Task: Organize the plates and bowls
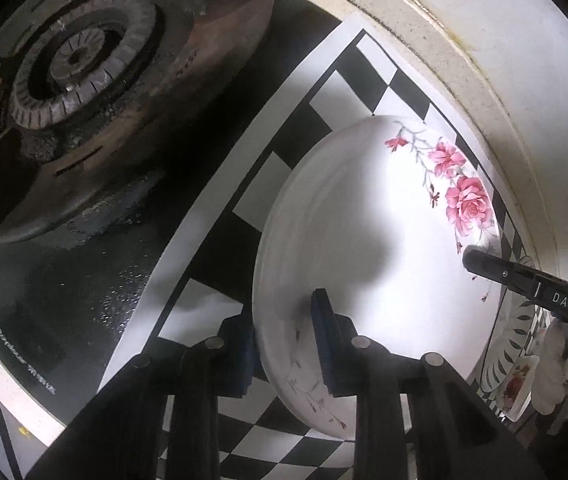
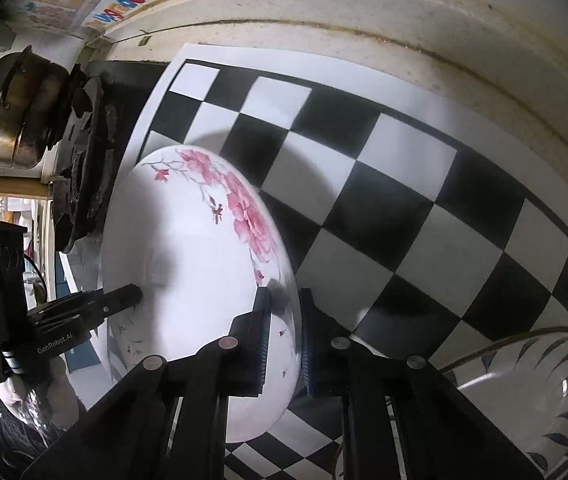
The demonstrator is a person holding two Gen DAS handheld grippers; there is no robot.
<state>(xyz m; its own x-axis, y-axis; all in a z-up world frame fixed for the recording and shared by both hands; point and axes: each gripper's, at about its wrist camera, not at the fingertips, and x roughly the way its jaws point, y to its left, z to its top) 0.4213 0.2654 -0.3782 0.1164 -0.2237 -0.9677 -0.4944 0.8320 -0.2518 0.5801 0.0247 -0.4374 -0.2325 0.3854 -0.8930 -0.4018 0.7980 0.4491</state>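
Left gripper (image 1: 284, 344) pinching near rim of rose plate (image 1: 376, 248), fingers clamped either side of edge. Right gripper (image 2: 284, 340) gripping opposite rim of same plate (image 2: 187, 264), jaws closed on it. Plate lying on checkered mat (image 2: 384, 184), between both tools. One rose plate, one leaf-patterned bowl (image 2: 532, 392) just right of it, one small floral dish (image 1: 518, 384) beside bowl. Further left: one gas burner (image 1: 79, 64), one steel pot (image 2: 7, 116).

Pale stone counter (image 2: 424, 12) w/ black-white checkered mat (image 2: 384, 184) on it, gas stove (image 1: 83, 80) beside mat.
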